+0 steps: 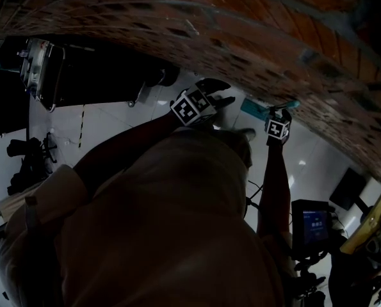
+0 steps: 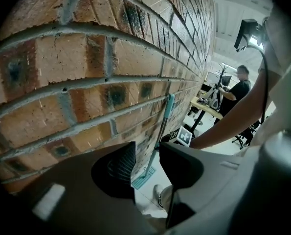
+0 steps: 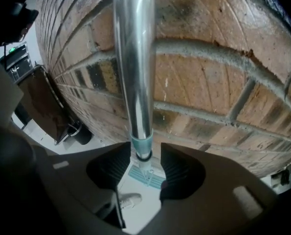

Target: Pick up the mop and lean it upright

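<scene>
The mop stands against the brick wall. Its metal handle runs up the bricks, and its flat teal head lies on the floor at the foot of the wall.

The right gripper has its jaws apart on either side of the handle, just above the teal collar. A gap shows on each side, so the pads do not press on the pole. The left gripper is off to one side, close to the same wall. Its jaws are also apart with nothing between them, and the mop shows only far beyond them.

I judge the step in hand to be the letting go, with the mop's weight now on the wall and the floor. To do it well, draw the right gripper straight back from the wall along the line of its own jaws, so neither pad brushes the pole. A sideways nudge could roll the smooth tube along the bricks.

Go slowly and watch the head. The floor looks glossy, and the joint above the head may swivel, so the foot could creep away from the wall. The left gripper, already open, is best kept near the handle to catch it if it tips.
</scene>
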The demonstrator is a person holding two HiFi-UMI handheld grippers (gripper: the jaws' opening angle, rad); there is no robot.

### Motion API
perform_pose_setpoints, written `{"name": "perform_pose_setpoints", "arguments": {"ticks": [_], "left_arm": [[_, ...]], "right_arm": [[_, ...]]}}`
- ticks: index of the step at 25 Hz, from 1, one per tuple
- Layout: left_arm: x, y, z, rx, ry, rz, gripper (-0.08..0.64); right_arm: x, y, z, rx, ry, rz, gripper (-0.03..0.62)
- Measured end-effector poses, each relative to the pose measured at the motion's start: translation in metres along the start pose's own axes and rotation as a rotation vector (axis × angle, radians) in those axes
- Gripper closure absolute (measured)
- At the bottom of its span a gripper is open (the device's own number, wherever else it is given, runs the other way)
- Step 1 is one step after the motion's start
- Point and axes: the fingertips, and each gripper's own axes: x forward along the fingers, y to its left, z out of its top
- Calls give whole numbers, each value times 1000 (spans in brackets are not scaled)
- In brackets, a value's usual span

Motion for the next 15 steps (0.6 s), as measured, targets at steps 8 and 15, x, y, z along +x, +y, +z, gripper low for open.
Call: {"name": "perform_pose_setpoints", "arguments": {"ticks": [8,15], "left_arm": [[11,-12,16,-5,-51,-42,388],[18,-25,28,-2,-82,-85,388]], "right_arm": [[-31,3,25,-14,-66,21,371],[-73,-6,28,-2,-106,5,359]]}}
